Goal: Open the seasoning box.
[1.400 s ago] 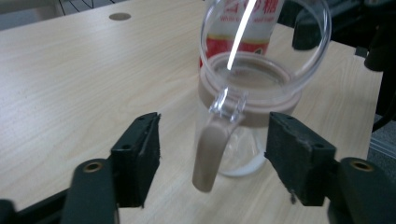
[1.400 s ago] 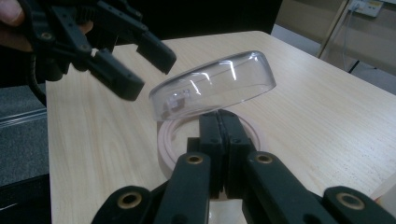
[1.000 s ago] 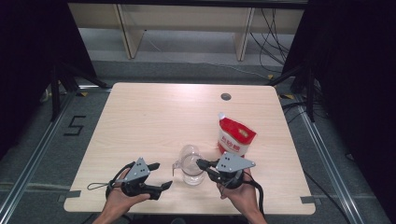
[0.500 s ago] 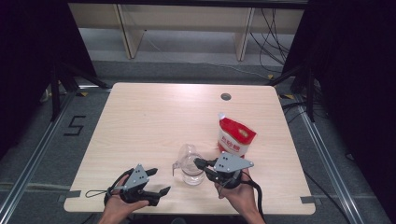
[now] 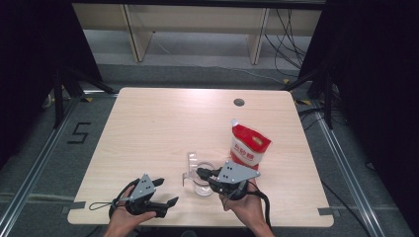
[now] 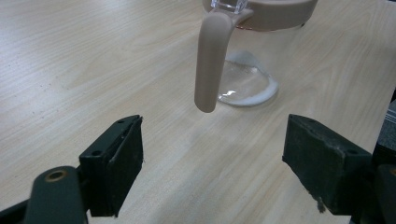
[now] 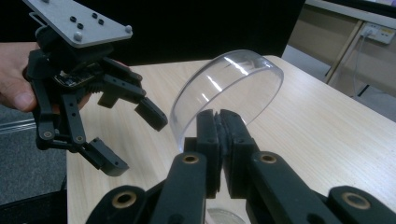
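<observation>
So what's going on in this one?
A person works two hand-held grippers at a wooden table. The right gripper is shut on the clear flip lid of a small clear jug, holding it raised. The left gripper sits open, facing the jug's beige handle without touching it. A red pouch stands behind.

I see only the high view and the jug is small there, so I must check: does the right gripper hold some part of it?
Observer: Yes. In the right gripper view, the right gripper is shut on the edge of the clear lid, which stands tilted up.
Operator: And on the other side, is anything gripped?
Observer: No. The left gripper is open; the beige handle hangs ahead, between the lines of its fingers, untouched.
</observation>
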A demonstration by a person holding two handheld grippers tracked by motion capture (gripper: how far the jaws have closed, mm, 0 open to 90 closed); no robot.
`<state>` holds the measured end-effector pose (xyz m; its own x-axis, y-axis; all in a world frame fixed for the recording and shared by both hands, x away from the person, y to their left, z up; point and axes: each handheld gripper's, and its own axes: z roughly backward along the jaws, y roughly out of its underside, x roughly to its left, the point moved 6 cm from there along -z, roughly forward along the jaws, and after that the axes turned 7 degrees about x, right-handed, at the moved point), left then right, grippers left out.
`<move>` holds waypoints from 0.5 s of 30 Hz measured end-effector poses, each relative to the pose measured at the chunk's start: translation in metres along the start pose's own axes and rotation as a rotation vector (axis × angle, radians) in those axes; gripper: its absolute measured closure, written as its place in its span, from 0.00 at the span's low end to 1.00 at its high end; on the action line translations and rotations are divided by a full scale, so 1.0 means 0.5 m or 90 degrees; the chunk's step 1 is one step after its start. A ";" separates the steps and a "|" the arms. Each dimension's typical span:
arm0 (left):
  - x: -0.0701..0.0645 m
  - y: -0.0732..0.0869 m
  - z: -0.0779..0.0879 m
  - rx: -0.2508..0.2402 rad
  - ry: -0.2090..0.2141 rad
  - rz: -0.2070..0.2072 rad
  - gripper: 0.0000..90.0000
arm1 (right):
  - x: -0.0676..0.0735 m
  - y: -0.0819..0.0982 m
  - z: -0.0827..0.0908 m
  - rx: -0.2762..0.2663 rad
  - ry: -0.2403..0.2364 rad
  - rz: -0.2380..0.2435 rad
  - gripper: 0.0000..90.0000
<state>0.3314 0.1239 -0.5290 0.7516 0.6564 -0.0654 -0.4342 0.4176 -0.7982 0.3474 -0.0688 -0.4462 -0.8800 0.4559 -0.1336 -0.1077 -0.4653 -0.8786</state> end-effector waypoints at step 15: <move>0.001 -0.001 0.002 0.002 0.003 0.006 0.22 | 0.001 0.000 -0.010 -0.003 -0.003 -0.003 0.91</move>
<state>0.3315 0.1246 -0.5283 0.7495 0.6575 -0.0763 -0.4430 0.4127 -0.7959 0.3493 -0.0647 -0.4485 -0.8815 0.4548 -0.1273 -0.1101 -0.4599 -0.8811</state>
